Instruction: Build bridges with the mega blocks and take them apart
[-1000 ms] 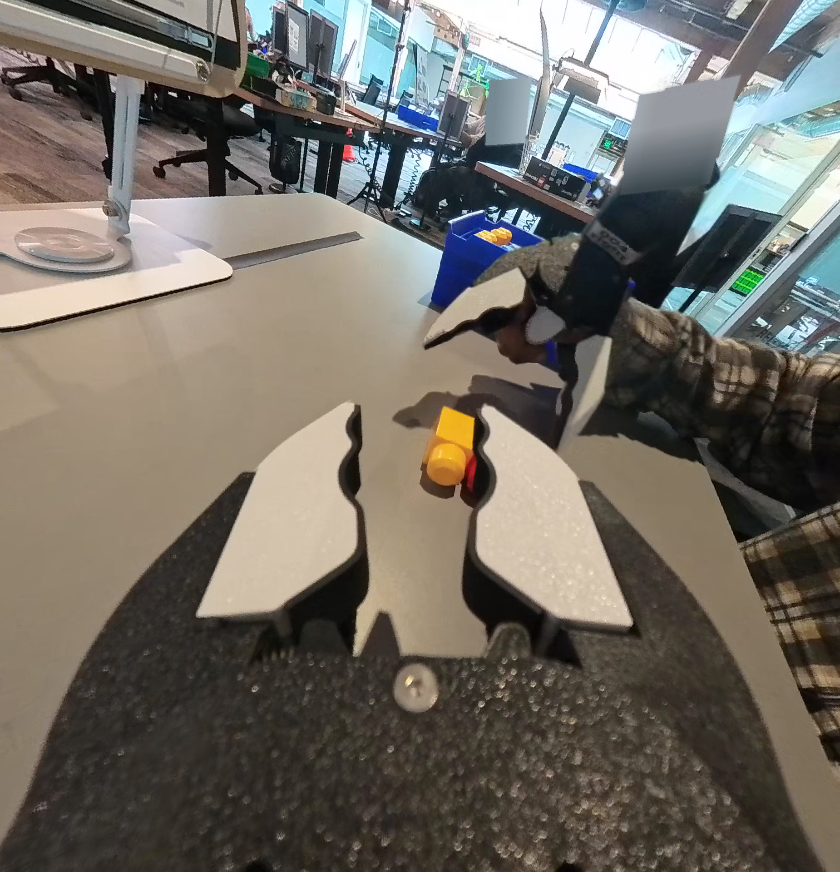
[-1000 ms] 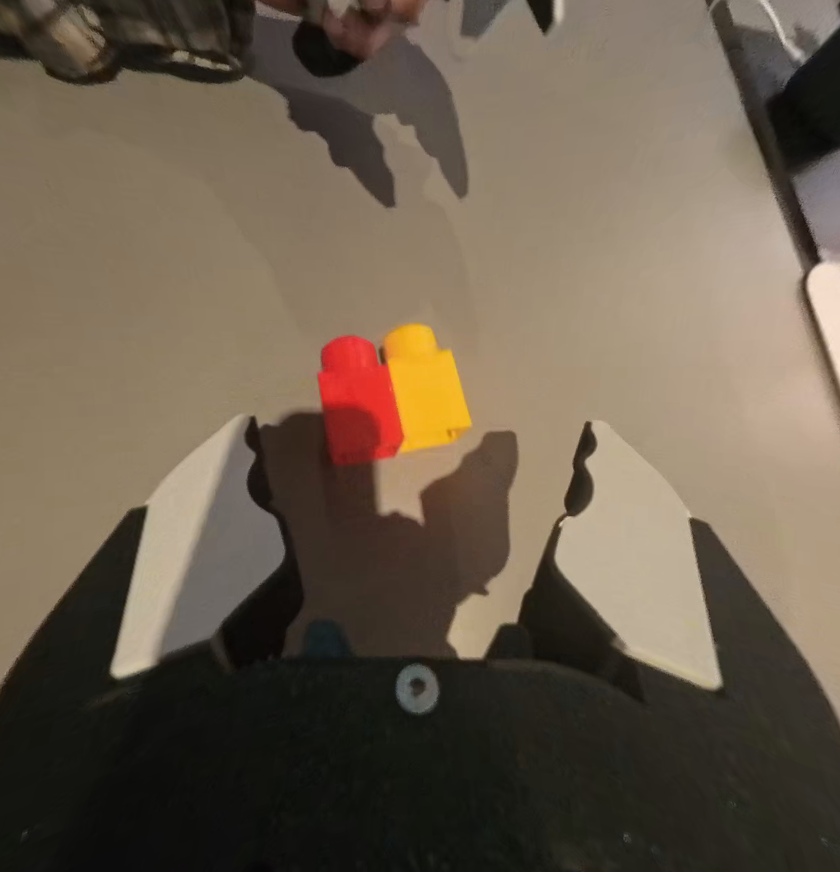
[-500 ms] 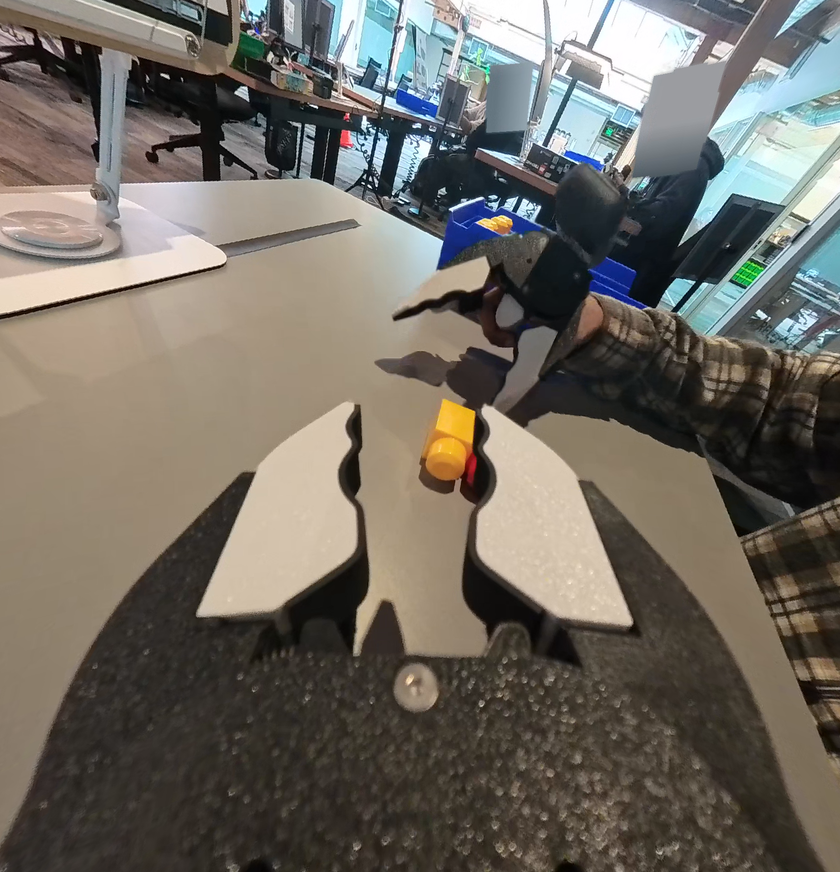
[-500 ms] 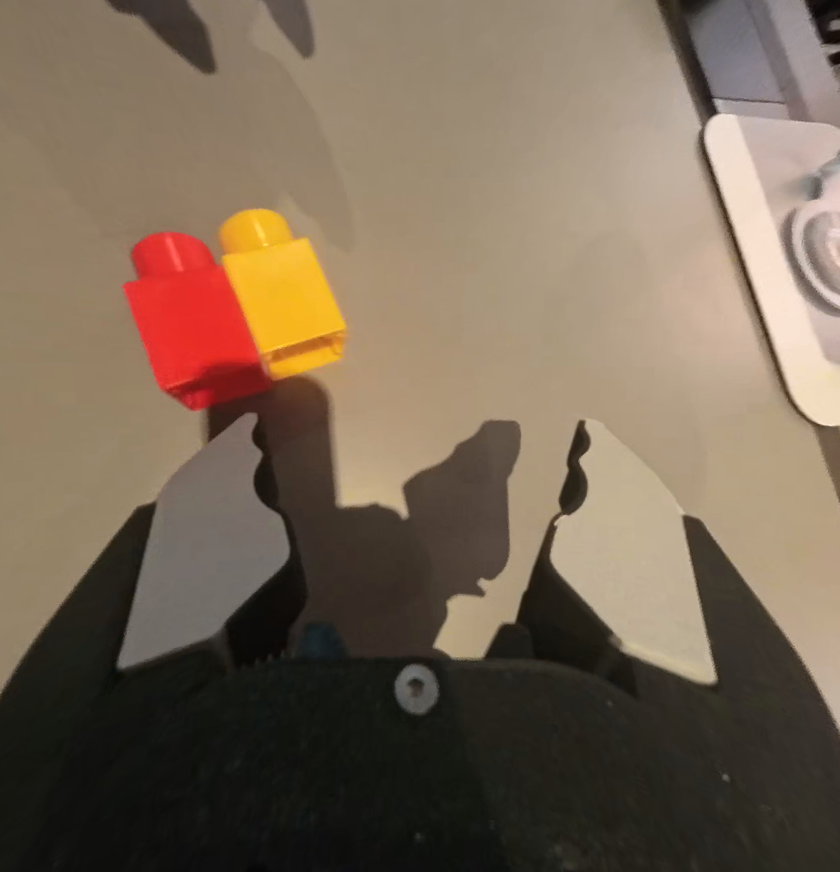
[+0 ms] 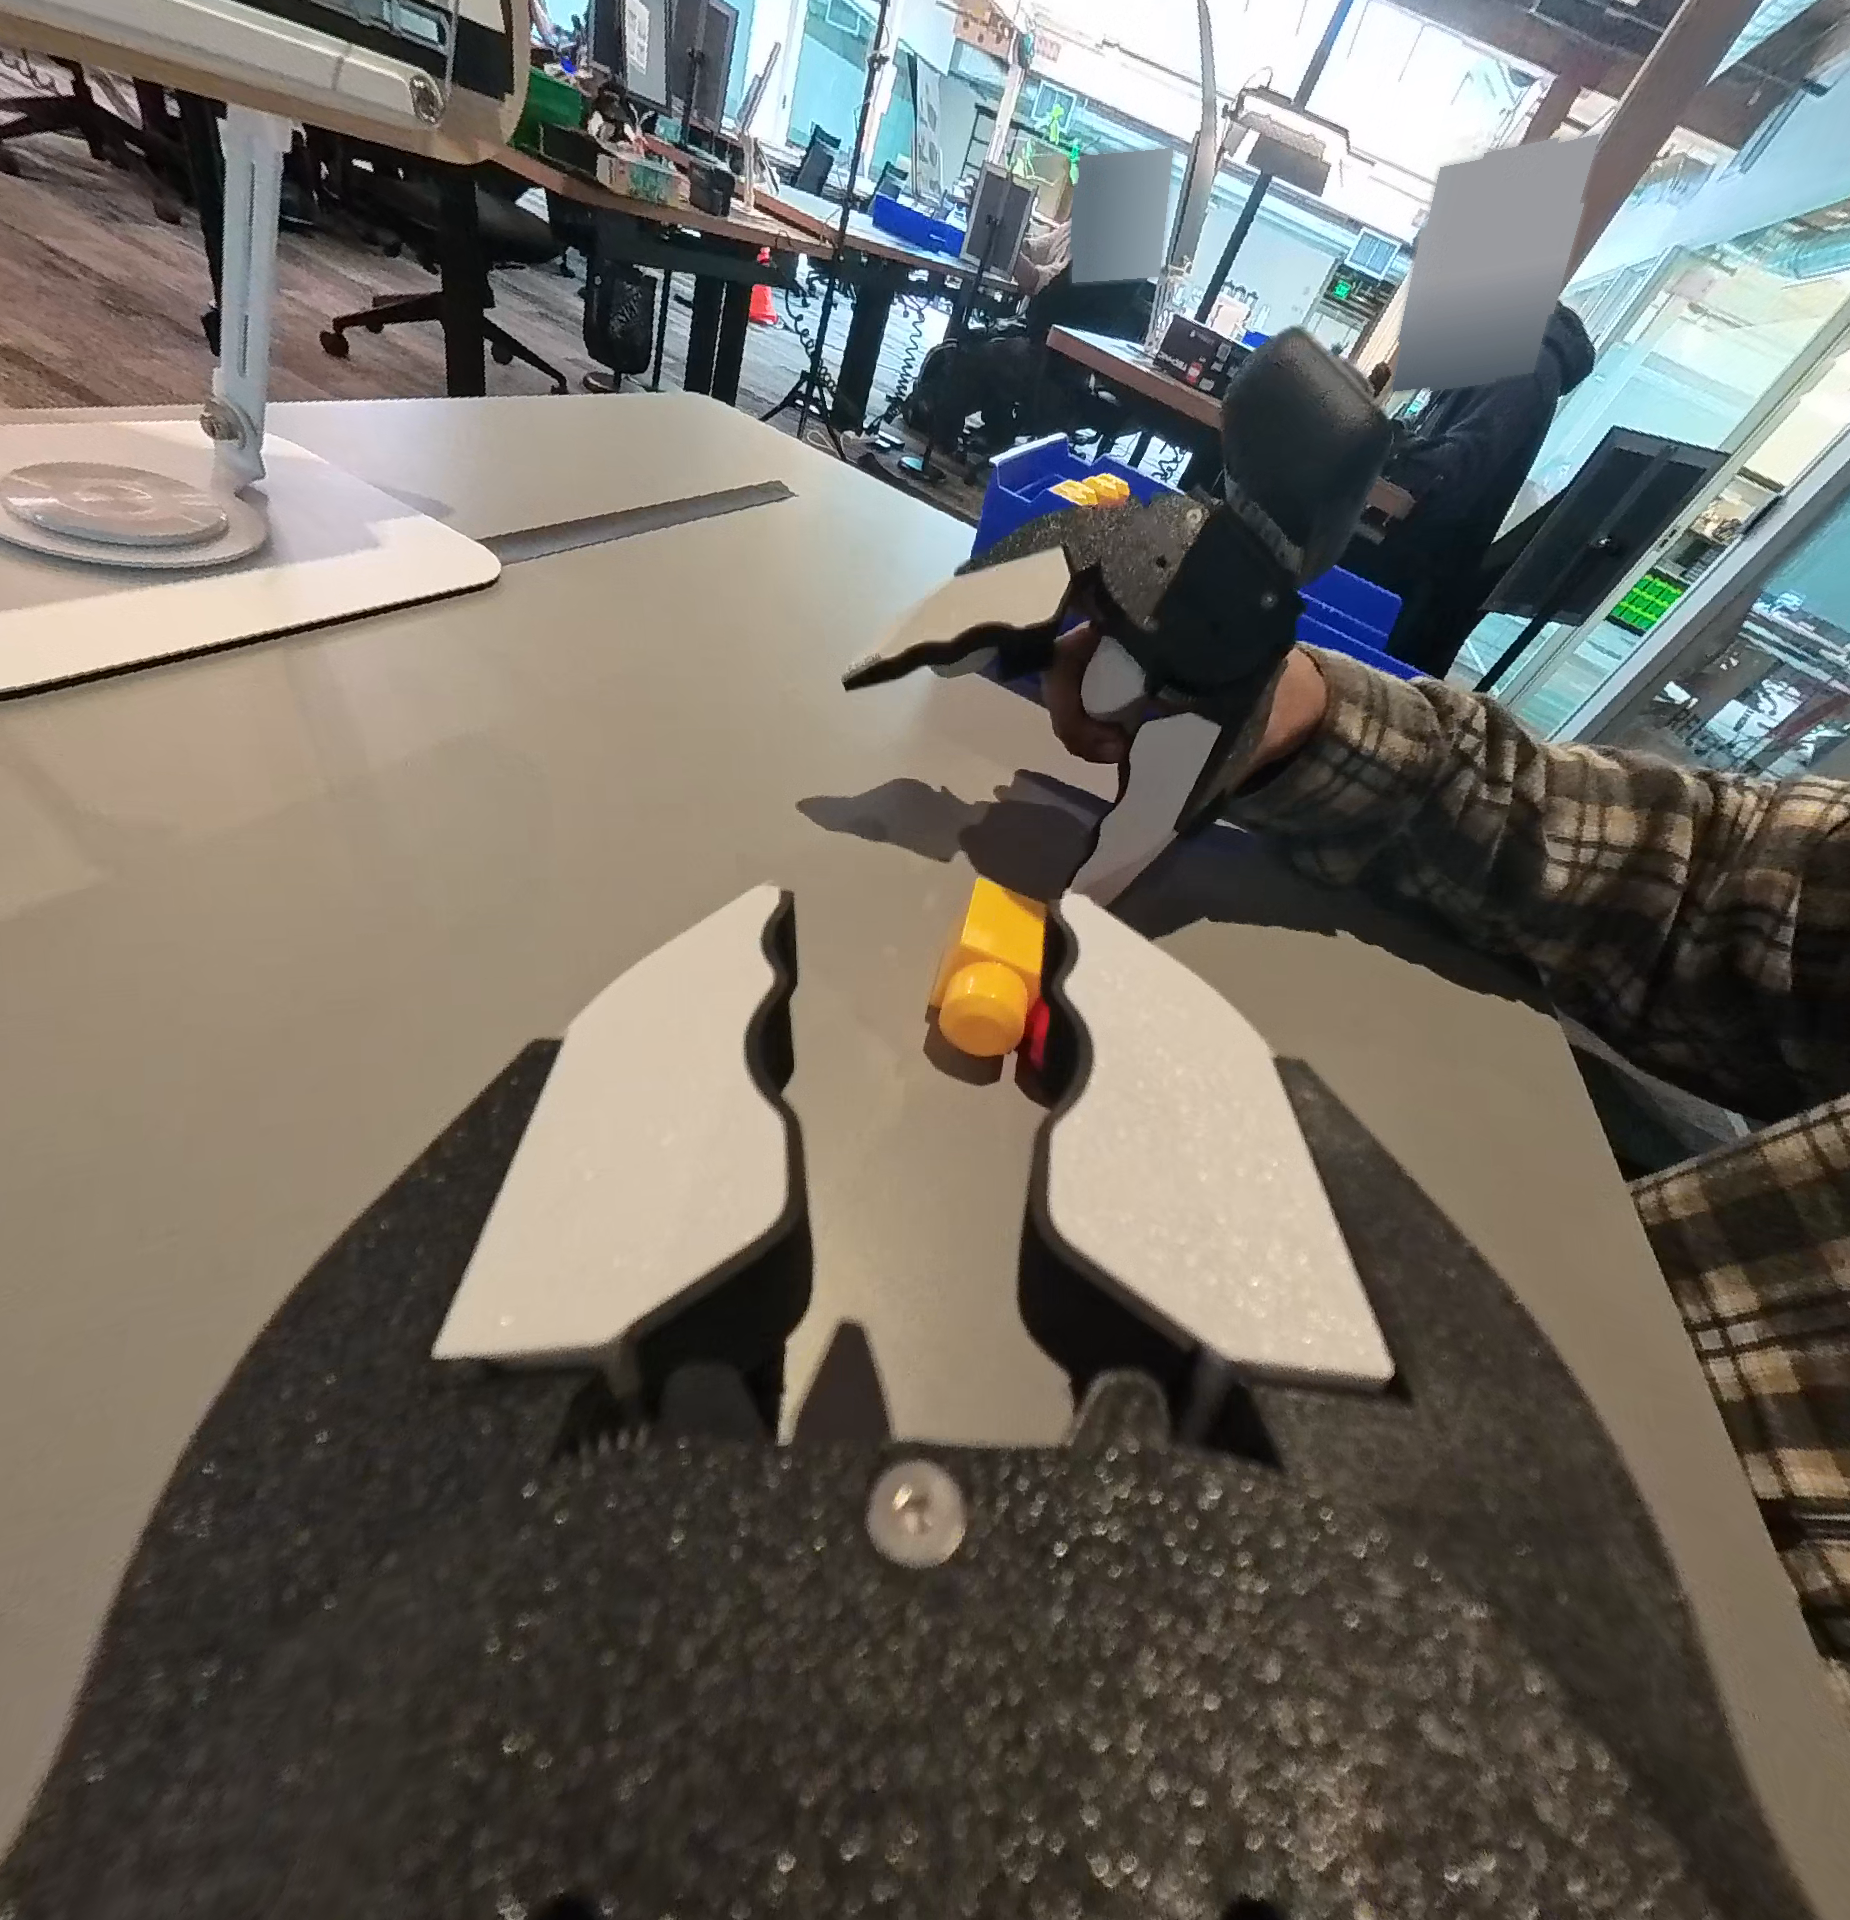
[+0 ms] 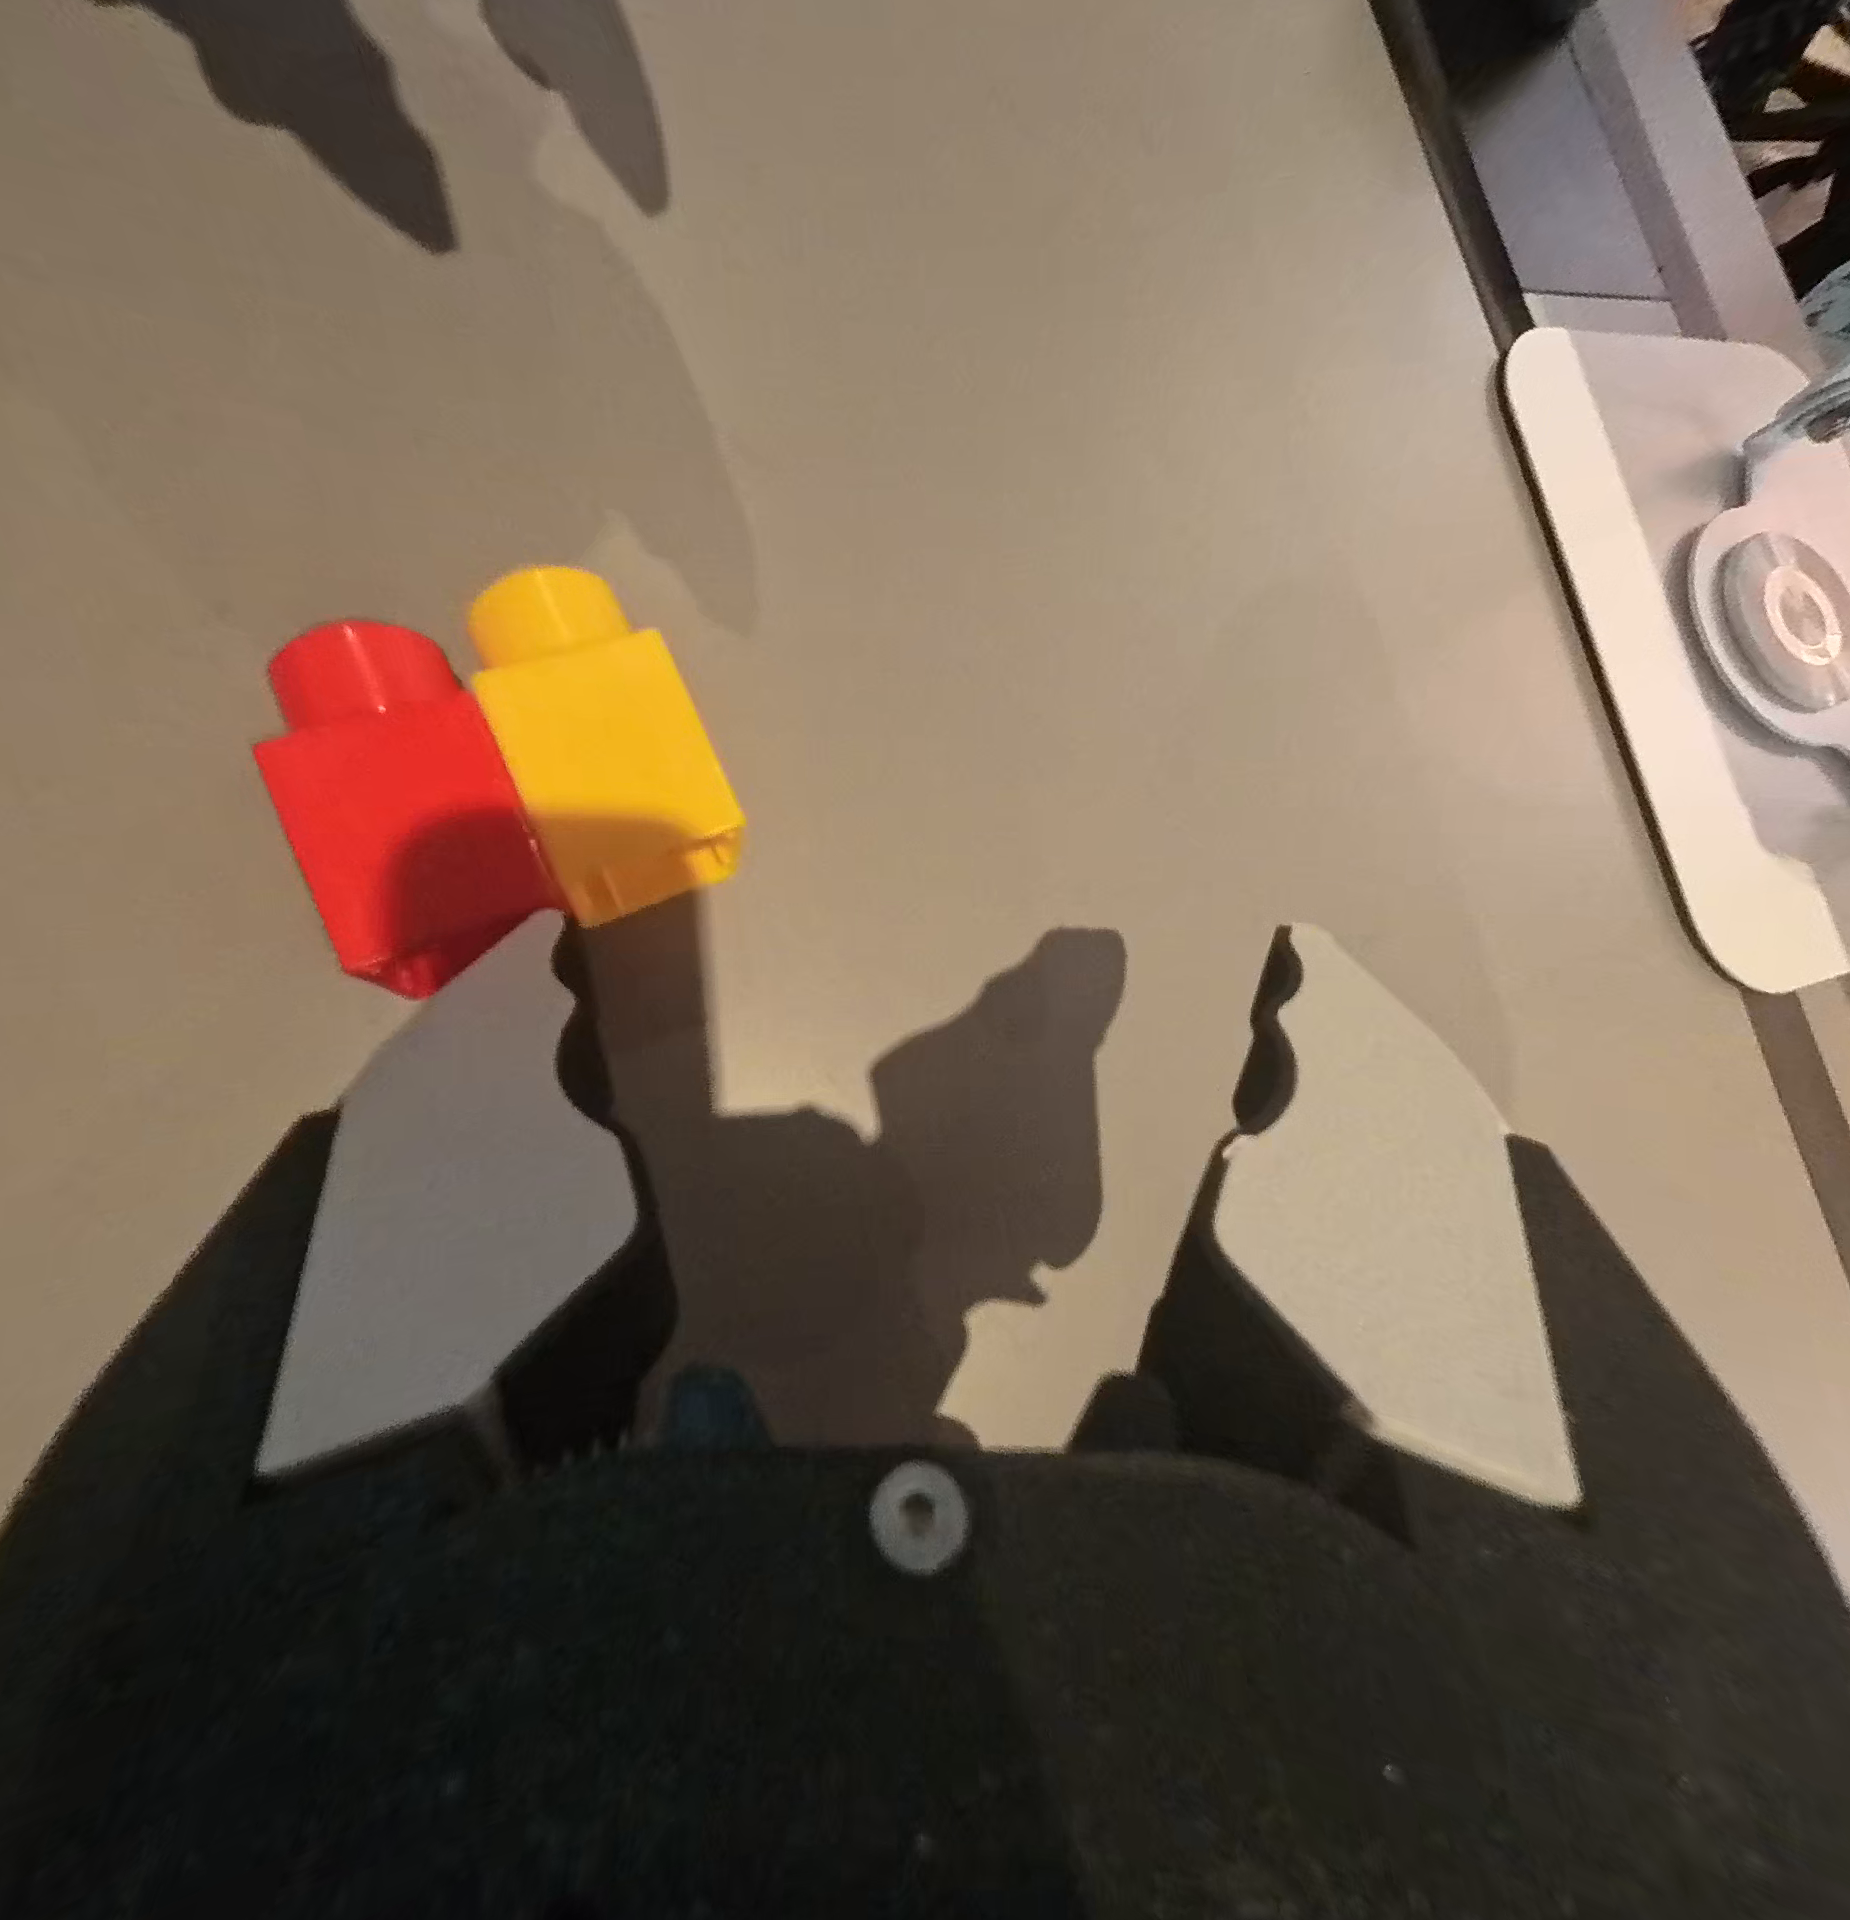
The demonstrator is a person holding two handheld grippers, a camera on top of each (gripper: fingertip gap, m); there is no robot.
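A yellow block (image 6: 609, 764) and a red block (image 6: 391, 800) lie on their sides, touching, on the grey table (image 6: 1004, 520). In the left wrist view the yellow block (image 5: 988, 971) lies just past my left gripper (image 5: 916, 914), which is open and empty; the red block (image 5: 1035, 1034) is mostly hidden behind the right finger. My right gripper (image 6: 921, 930) is open and empty above the table, with the blocks ahead of its left fingertip. It also shows in the left wrist view (image 5: 1014, 769), held by a hand in a plaid sleeve.
A white monitor-stand base (image 5: 225, 540) sits at the table's far left; it also shows in the right wrist view (image 6: 1679, 644). A blue bin (image 5: 1046, 488) with yellow blocks stands past the far table edge. Desks, chairs and people are behind. About 15 cm separates my left fingertips from my right.
My right gripper has swung away from directly over the blocks, which now lie toward its left finger. In the left wrist view it has risen and moved farther off. The blocks have not moved.
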